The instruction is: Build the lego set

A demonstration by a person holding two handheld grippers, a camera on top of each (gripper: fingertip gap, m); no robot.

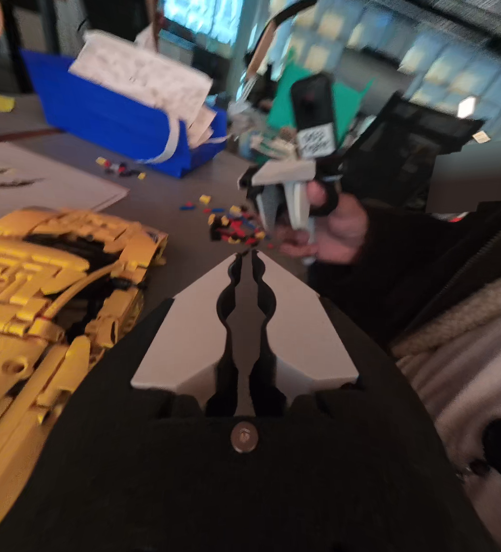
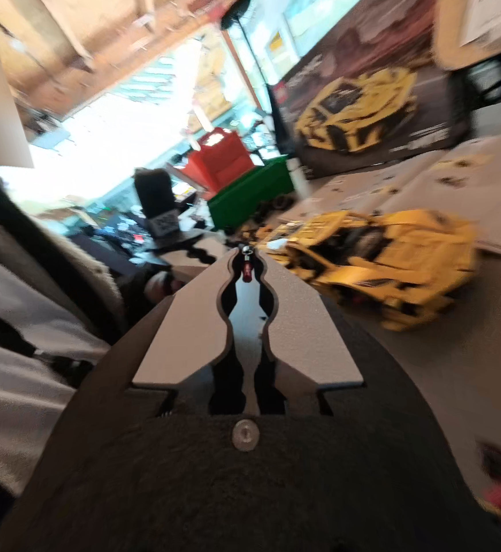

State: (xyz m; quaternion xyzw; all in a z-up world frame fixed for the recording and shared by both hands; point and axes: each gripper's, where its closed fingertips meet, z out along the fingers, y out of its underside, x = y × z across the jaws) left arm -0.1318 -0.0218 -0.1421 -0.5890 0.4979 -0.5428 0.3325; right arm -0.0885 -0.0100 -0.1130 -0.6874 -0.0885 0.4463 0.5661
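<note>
Right gripper (image 2: 246,254) jaws pinching a small red piece (image 2: 246,270) — right wrist only, left gripper (image 1: 246,254) jaws nearly closed, empty

No legible writing, blurred label on black gripper body (image 1: 315,140), blurred markings on set box (image 2: 362,110)

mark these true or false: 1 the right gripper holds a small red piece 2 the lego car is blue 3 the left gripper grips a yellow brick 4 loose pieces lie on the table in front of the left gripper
1. True: the right gripper is shut on a small red piece with a silver end.
2. False: the lego car is yellow.
3. False: the left gripper is nearly shut, with nothing between its tips.
4. True: loose pieces in red, blue, yellow and black lie on the table beyond its tips.
</note>
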